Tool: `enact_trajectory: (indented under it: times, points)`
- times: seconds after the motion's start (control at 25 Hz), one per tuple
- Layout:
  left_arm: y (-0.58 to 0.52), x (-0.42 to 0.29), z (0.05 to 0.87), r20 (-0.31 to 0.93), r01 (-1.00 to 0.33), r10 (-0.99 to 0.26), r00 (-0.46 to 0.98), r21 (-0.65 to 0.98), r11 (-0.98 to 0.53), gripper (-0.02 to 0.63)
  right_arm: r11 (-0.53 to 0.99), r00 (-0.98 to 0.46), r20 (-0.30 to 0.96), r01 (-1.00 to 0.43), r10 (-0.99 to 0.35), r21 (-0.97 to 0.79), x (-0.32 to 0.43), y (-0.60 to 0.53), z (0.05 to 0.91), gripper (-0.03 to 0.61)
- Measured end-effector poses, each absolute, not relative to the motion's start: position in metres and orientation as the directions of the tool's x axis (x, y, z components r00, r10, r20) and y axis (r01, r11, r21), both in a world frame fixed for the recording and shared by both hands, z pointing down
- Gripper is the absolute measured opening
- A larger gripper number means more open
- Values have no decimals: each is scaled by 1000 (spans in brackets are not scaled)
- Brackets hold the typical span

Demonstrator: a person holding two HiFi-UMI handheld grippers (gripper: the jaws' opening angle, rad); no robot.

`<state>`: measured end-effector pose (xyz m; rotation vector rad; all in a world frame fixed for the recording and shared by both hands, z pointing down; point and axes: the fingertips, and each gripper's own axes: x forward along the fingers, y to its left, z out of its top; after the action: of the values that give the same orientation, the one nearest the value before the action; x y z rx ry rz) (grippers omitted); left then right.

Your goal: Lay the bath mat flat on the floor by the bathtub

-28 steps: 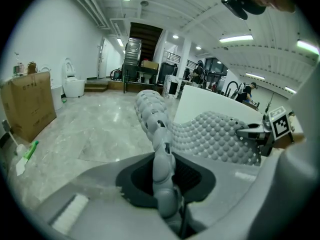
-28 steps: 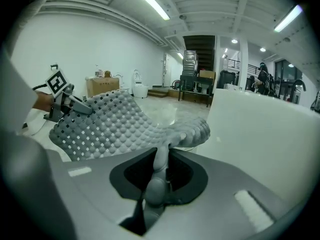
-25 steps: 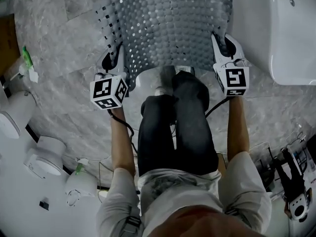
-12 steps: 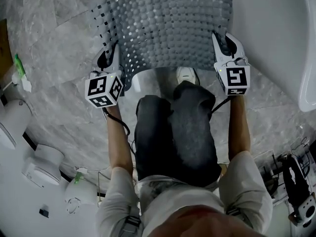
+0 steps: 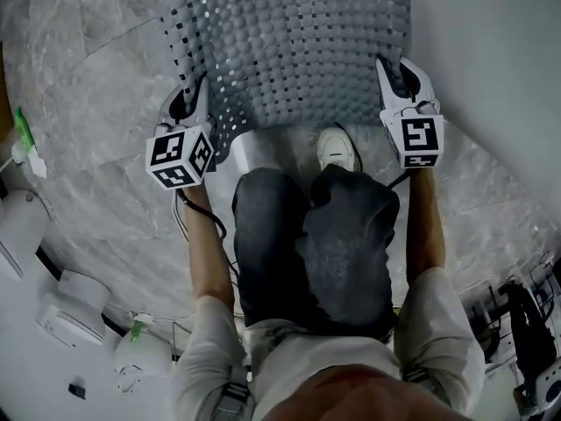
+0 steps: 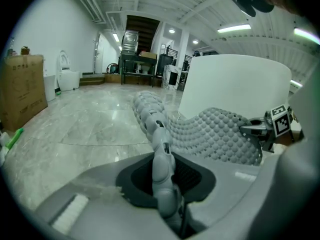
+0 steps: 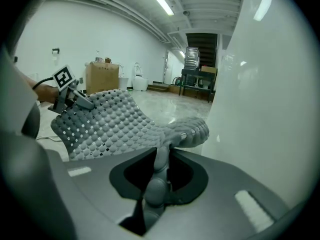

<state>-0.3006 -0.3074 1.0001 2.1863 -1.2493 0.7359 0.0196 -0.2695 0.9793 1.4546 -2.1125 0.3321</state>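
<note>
The grey bath mat (image 5: 298,51), studded with bumps and small holes, hangs spread in front of me above the marble floor. My left gripper (image 5: 191,102) is shut on its near left corner and my right gripper (image 5: 396,79) on its near right corner. In the left gripper view the mat's edge (image 6: 161,149) runs up out of the shut left gripper (image 6: 167,204). In the right gripper view the mat (image 7: 110,124) sags away from the right gripper (image 7: 155,184), which pinches it. The white bathtub (image 5: 500,68) stands just right of the mat.
The person's legs and a white shoe (image 5: 335,147) are below the mat's near edge. White toilets (image 5: 17,222) and a green bottle (image 5: 22,139) stand at the left. Dark equipment (image 5: 517,323) sits at lower right. A cardboard box (image 6: 22,86) stands far left.
My left gripper has shifted a little left and up, stretching the mat wider. The white shoe has stepped forward under the mat. The tub's wall now fills the right side.
</note>
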Motion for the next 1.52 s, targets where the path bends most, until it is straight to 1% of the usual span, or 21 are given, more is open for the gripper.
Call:
enact_trajectory:
  times: [0.36, 0.68, 0.84, 1.16, 1.44, 1.52]
  points:
    - [-312, -293, 1035, 686, -872, -580, 440, 171, -459, 67, 369, -251, 572, -924, -781, 98, 30, -271, 1019, 54]
    - [-320, -307, 1054, 696, -886, -588, 412, 155, -438, 69, 359, -237, 593, -928, -769, 96, 33, -281, 1050, 63]
    - [-321, -308, 1060, 701, -887, -587, 406, 147, -437, 71, 355, -210, 625, -928, -752, 114, 35, -284, 1065, 81]
    - [-327, -307, 1070, 724, -878, -553, 411, 151, -454, 78, 291, -163, 671, -953, -723, 81, 41, -282, 1087, 109]
    - [-327, -307, 1070, 719, -874, -552, 422, 160, -459, 87, 282, -131, 655, -950, -745, 131, 42, -279, 1088, 145]
    - [-326, -306, 1070, 717, -871, -551, 427, 163, -464, 92, 288, -124, 656, -946, -744, 148, 41, -277, 1086, 165]
